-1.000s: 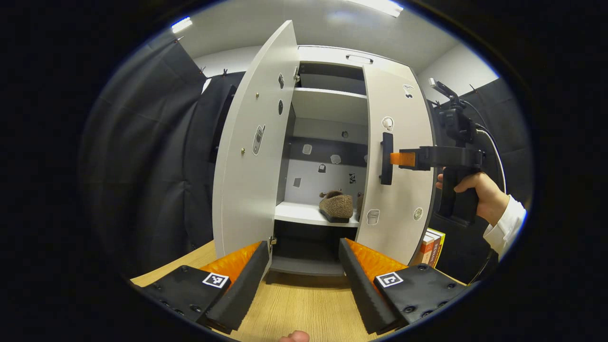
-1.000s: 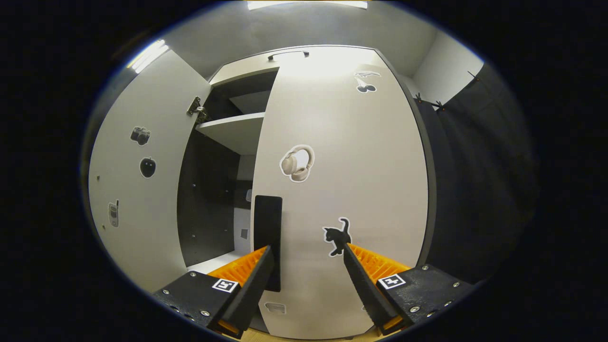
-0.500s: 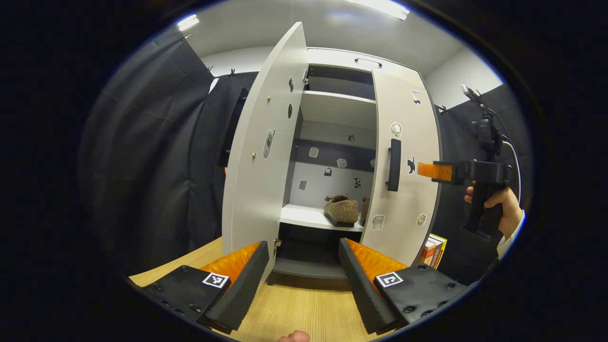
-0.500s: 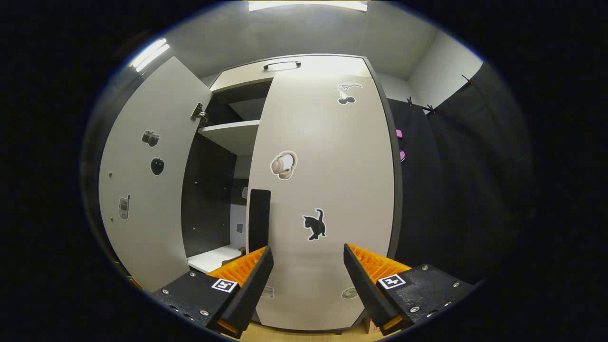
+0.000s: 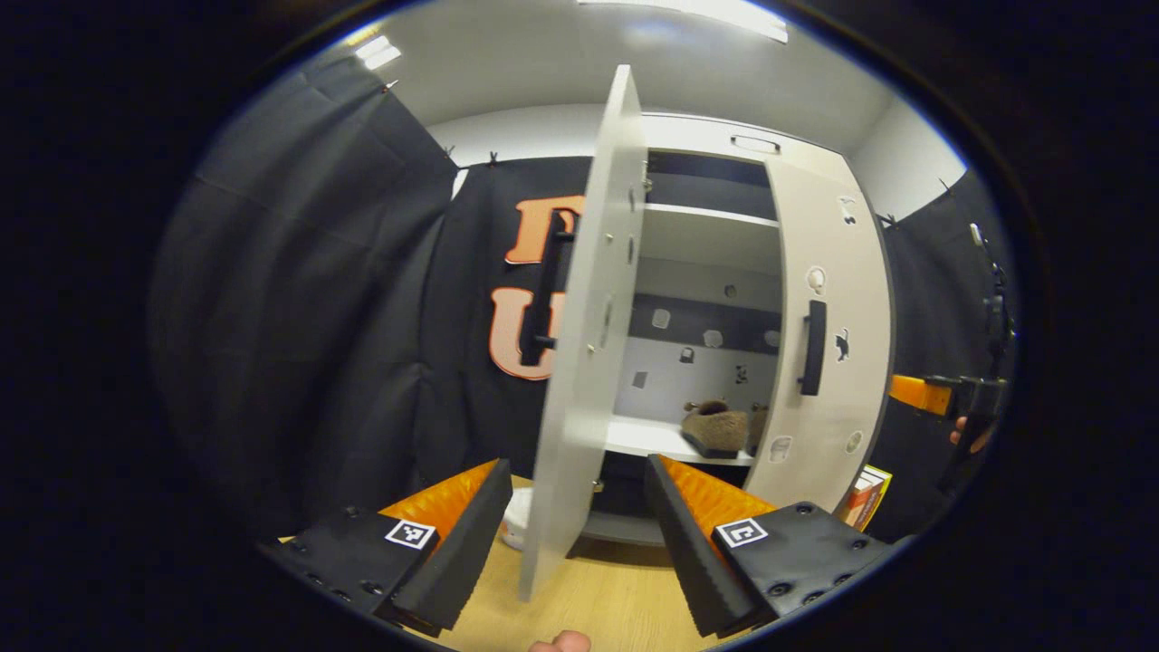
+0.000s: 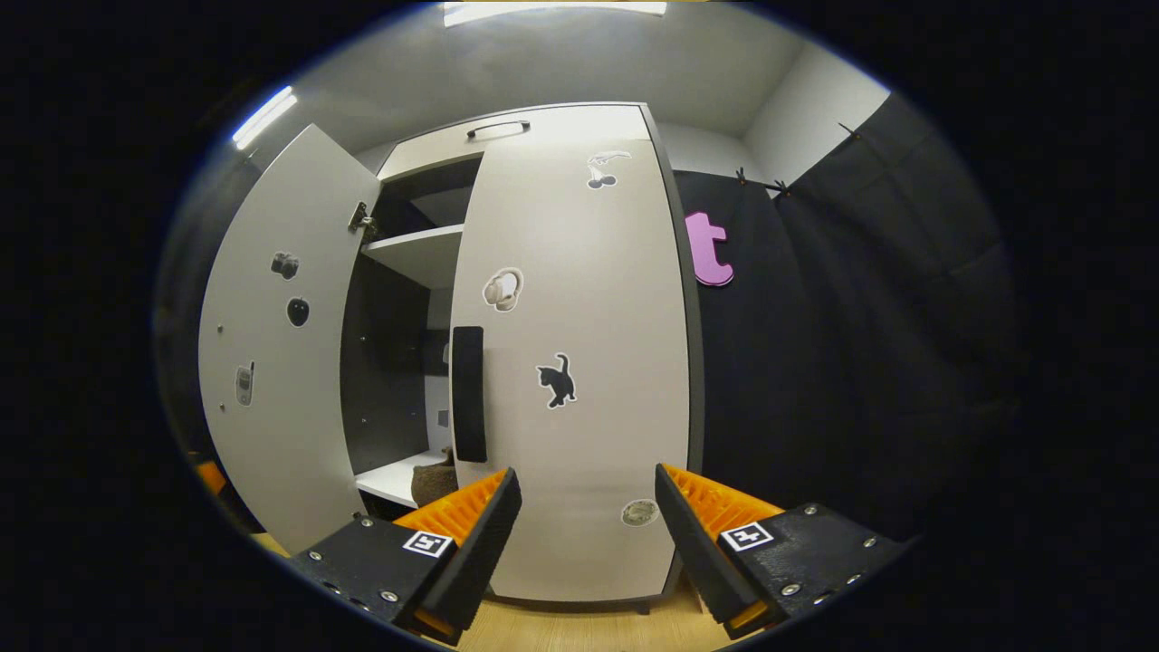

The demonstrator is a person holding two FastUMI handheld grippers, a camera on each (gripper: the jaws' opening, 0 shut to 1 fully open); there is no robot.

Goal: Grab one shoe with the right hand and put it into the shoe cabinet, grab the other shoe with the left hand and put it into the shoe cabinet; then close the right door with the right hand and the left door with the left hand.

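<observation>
Jaws apart; shoes (image 5: 715, 428) inside cabinet (image 5: 715, 240)

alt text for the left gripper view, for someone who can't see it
The open left gripper faces the shoe cabinet's left door, open and seen nearly edge-on. The right door is nearly closed, and a brown shoe sits on a shelf inside.

Brown shoe (image 5: 715, 429) on cabinet shelf (image 5: 638, 438)

Pale grey cabinet, brown shoe, orange-and-black grippers

The shoe cabinet (image 6: 579, 272) doors were pale grey with black handles and small stickers, among them a black cat (image 6: 557, 380). The shoe (image 5: 715, 427) inside was fuzzy brown. Gripper fingers (image 5: 471, 534) were orange, padded black. The table (image 5: 607, 607) showed light wood grain.
</observation>
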